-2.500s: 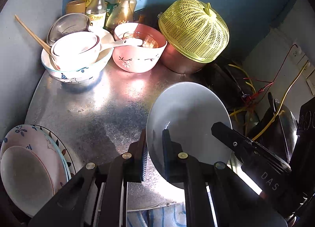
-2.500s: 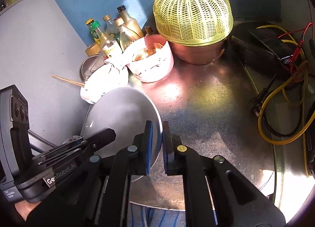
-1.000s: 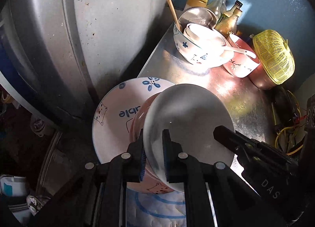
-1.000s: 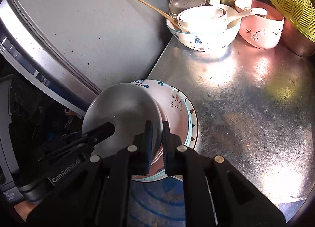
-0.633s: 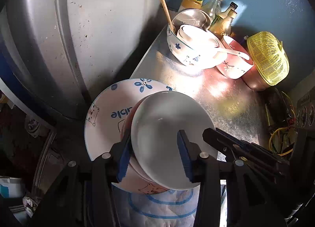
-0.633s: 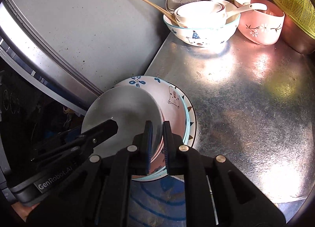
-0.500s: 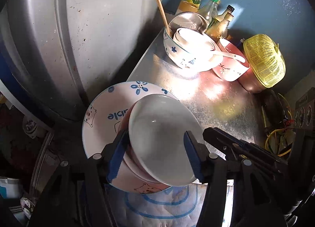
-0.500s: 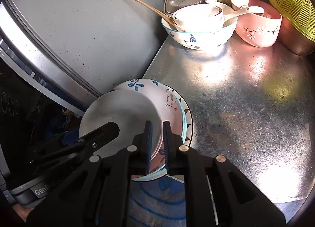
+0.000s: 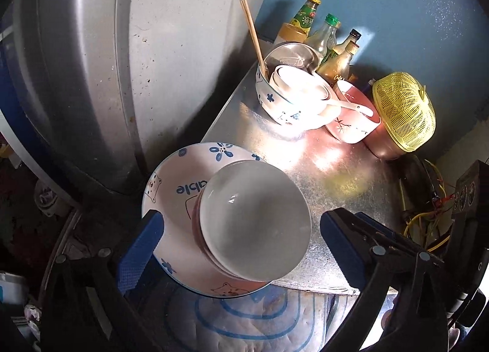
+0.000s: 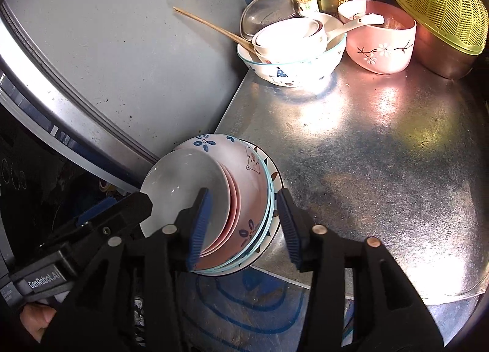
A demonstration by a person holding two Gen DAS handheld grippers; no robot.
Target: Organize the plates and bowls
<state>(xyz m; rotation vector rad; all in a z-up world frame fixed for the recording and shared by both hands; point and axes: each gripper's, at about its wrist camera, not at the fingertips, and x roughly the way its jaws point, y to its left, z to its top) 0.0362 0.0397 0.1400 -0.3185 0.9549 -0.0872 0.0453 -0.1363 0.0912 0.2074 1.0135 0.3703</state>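
A plain white plate (image 9: 253, 220) lies on top of a stack of pink and blue-patterned plates (image 9: 183, 181) at the near left corner of the metal tabletop (image 9: 336, 187). My left gripper (image 9: 240, 248) hangs above it, its jaws opening wide, and the blue pads (image 9: 140, 248) stand clear on both sides. In the right wrist view the white plate (image 10: 183, 184) and the stack (image 10: 253, 199) sit between the opening jaws of my right gripper (image 10: 243, 226), and no pad presses on them. The left gripper's finger (image 10: 91, 229) shows at the lower left.
At the back stand nested bowls with chopsticks and a spoon (image 9: 290, 98), a pink flowered bowl (image 9: 351, 126), a yellow mesh cover on a copper pot (image 9: 403, 110) and bottles (image 9: 324, 40). A grey appliance wall (image 9: 122, 61) rises left. Wires (image 9: 428, 223) lie right.
Both grippers carried the white plate over the stack and let go of it there. Their jaws have spread apart and both have drawn back a little.
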